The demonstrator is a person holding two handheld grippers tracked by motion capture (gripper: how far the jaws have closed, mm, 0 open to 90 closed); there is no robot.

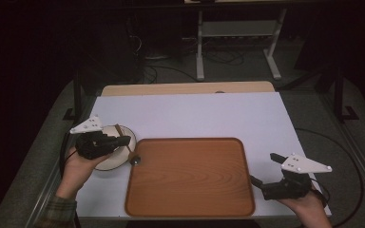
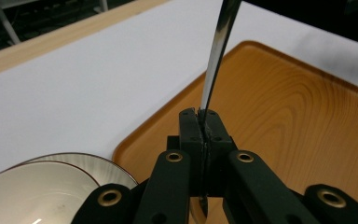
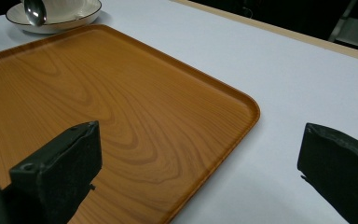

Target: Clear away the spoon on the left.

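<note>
Spoon transfer looks like the step in hand, judged view by view.

High view: the left gripper [image 1: 123, 141] sits at about nine o'clock on the white table [image 1: 195, 114], over the white bowl [image 1: 116, 154] on its saucer. Its jaws are closed on a spoon [image 1: 134, 156], whose dark bowl end hangs at the near-left corner of the wooden tray [image 1: 190, 178]. The right gripper [image 1: 261, 180] rests at about four o'clock, just off the tray's right rim, jaws spread and holding nothing.

Left gripper view: the two black jaws stand pressed together on the spoon handle [image 2: 216, 51], which rises thin and shiny toward twelve o'clock. The tray [image 2: 279, 116] fills the two o'clock side, and the brown-rimmed saucer [image 2: 102, 165] with the bowl [image 2: 32, 196] lies at eight o'clock. The spoon's bowl end falls outside the frame.

Right gripper view: the jaws stand wide apart over the tray's edge [image 3: 242, 116]. At eleven o'clock the spoon's rounded end [image 3: 35, 11] shows in front of the bowl and saucer [image 3: 56, 21]; whether it touches anything there is hard to tell.

My judgement: the spoon is lifted clear of the dish and is being carried toward the tray. Next it calls for a level carry over the rim, a lowering until the spoon lies flat on the wood, then a release.
</note>
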